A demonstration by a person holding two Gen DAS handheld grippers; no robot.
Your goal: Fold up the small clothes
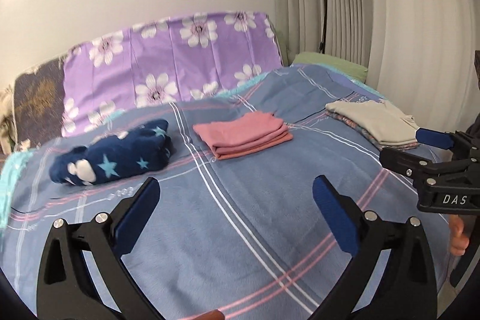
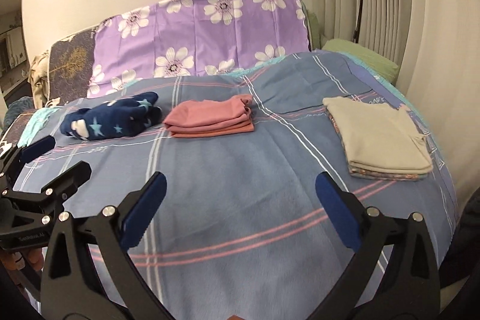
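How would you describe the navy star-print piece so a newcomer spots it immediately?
Start at the bed with the blue plaid cover, backed by a purple flowered sheet. Three garments sit in a row across it: beige stack on the right, pink folded piece in the middle, navy one on the left. It alone is fuzzy, star-printed and bunched in a lump rather than folded flat.

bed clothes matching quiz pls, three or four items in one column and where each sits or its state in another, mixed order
Items:
1. navy star fleece
2. pink garment
3. beige garment
4. right gripper

Descriptions:
A. folded, middle of the bed
B. jaws open, holding nothing
C. bundled loosely, on the left
D. folded on a patterned piece, on the right

Pairs: 1-C, 2-A, 3-D, 4-B
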